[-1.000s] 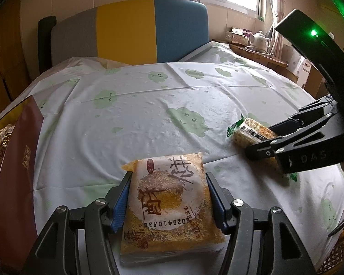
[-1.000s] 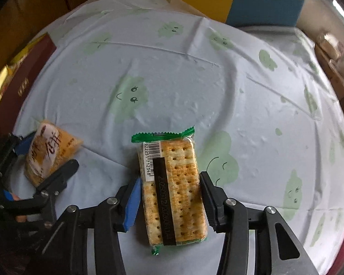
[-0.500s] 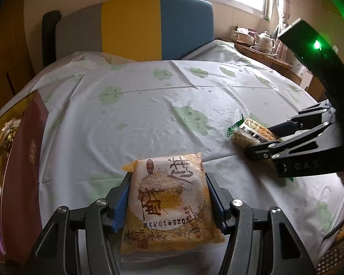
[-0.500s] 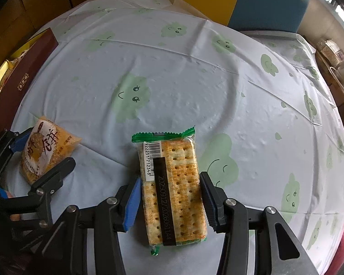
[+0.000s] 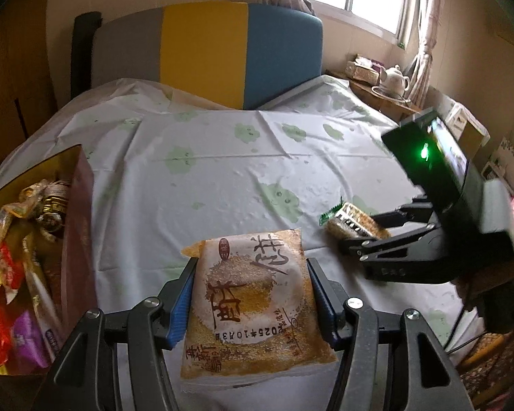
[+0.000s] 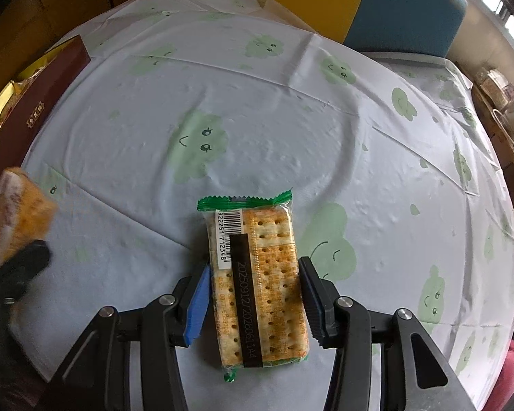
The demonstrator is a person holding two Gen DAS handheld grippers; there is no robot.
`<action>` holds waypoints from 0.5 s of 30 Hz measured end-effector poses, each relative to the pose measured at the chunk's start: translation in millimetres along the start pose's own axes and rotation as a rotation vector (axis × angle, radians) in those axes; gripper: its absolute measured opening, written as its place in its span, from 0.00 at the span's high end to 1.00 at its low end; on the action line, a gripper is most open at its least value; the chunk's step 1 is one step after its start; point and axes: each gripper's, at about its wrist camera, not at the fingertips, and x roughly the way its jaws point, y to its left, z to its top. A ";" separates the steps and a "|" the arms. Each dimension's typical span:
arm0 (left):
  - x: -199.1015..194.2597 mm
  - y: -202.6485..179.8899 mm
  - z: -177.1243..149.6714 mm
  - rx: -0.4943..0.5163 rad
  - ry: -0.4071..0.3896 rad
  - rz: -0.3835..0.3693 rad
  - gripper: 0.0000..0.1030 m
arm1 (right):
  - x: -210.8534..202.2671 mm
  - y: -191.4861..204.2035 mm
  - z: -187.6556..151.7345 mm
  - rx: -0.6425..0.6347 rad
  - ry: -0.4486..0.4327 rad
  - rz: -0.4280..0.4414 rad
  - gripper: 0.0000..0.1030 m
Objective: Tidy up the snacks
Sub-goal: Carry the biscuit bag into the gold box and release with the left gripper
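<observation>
Clouded tablecloth (image 6: 257,130) below; left claw (image 5: 252,294) clamps cake packet (image 5: 253,304), right claw (image 6: 255,303) clamps cracker pack (image 6: 260,284)

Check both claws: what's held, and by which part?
Left claw clamps the orange snack packet by its long side edges. Right claw grips the cracker pack across its long sides.

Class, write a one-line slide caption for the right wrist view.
Right hand-held gripper clamps a cracker packet over the cloud-print tablecloth.

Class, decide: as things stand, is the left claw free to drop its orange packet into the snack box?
Probably yes. The left claw grips the orange packet, and the open snack box sits just to its left with nothing between; the right claw is on the other side.
</observation>
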 end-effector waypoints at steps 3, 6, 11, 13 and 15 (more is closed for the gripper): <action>-12.2 8.8 3.4 -0.009 -0.006 0.009 0.41 | -1.4 1.3 -0.2 -0.005 -0.002 -0.004 0.53; -26.9 22.5 5.6 -0.030 -0.014 0.016 0.41 | -1.5 2.5 -0.7 -0.007 -0.001 -0.005 0.53; -52.5 54.8 8.3 -0.082 -0.040 0.049 0.41 | -2.7 4.8 -1.2 -0.018 -0.004 -0.011 0.53; -63.3 75.9 7.2 -0.125 -0.047 0.065 0.41 | -3.4 6.0 -1.6 -0.024 -0.006 -0.018 0.53; -74.4 100.0 3.1 -0.182 -0.054 0.100 0.41 | -3.6 8.1 -2.0 -0.031 -0.008 -0.024 0.53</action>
